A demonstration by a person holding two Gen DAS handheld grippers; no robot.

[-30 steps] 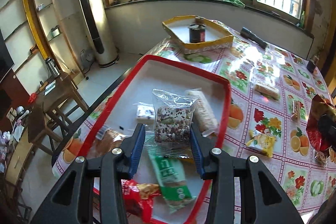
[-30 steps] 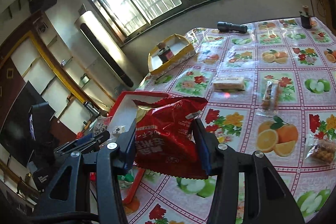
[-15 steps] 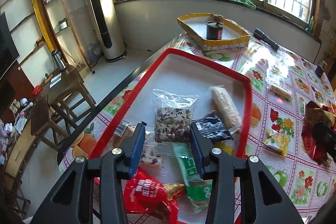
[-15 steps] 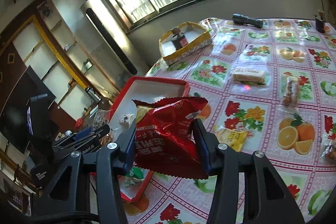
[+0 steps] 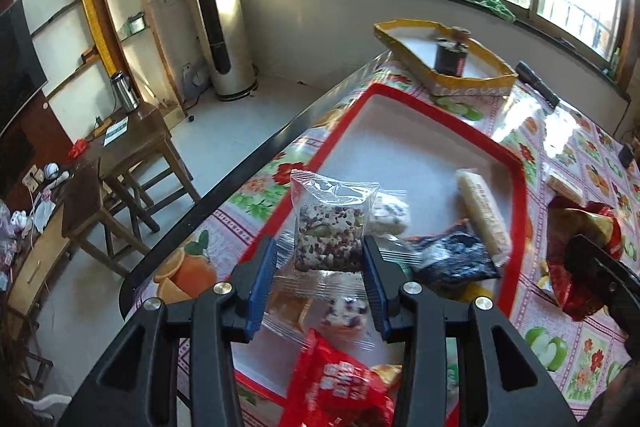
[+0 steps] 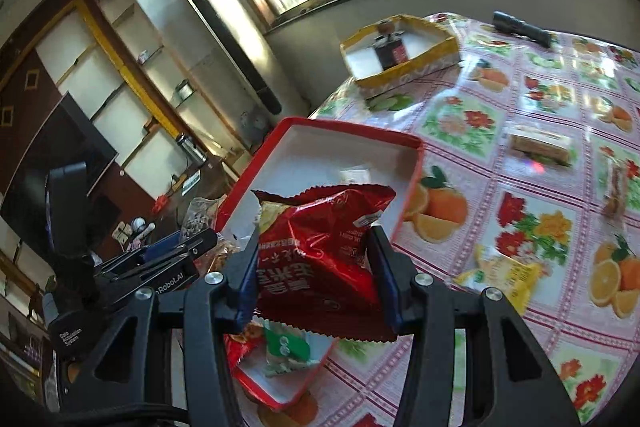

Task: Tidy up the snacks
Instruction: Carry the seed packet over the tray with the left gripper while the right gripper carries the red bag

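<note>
In the left wrist view my left gripper [image 5: 320,263] is shut on a clear packet with a speckled grain bar [image 5: 328,231], held above the left side of the red-rimmed white tray [image 5: 440,121]. In the tray lie a white rice bar [image 5: 484,215], a black packet [image 5: 452,261], a small white packet [image 5: 390,215] and a red bag [image 5: 340,383]. My right gripper [image 6: 316,267] is shut on a crinkled red snack bag [image 6: 320,243], which hangs over the tray's near end [image 6: 352,127]. The left gripper's fingers [image 6: 176,255] show at its left.
On the fruit-patterned tablecloth [image 6: 480,115] lie a yellow packet [image 6: 504,275] and two wrapped bars [image 6: 540,147] [image 6: 616,191]. A yellow box [image 6: 400,67] with a dark jar stands at the far end, with a black flashlight [image 6: 520,27] beyond. The table's edge and wooden stools [image 5: 120,187] are left.
Both grippers have moved left, each keeping its packet. The left one now hangs over the tray's left side; the red bag has come from beside the tray to over its near end.
</note>
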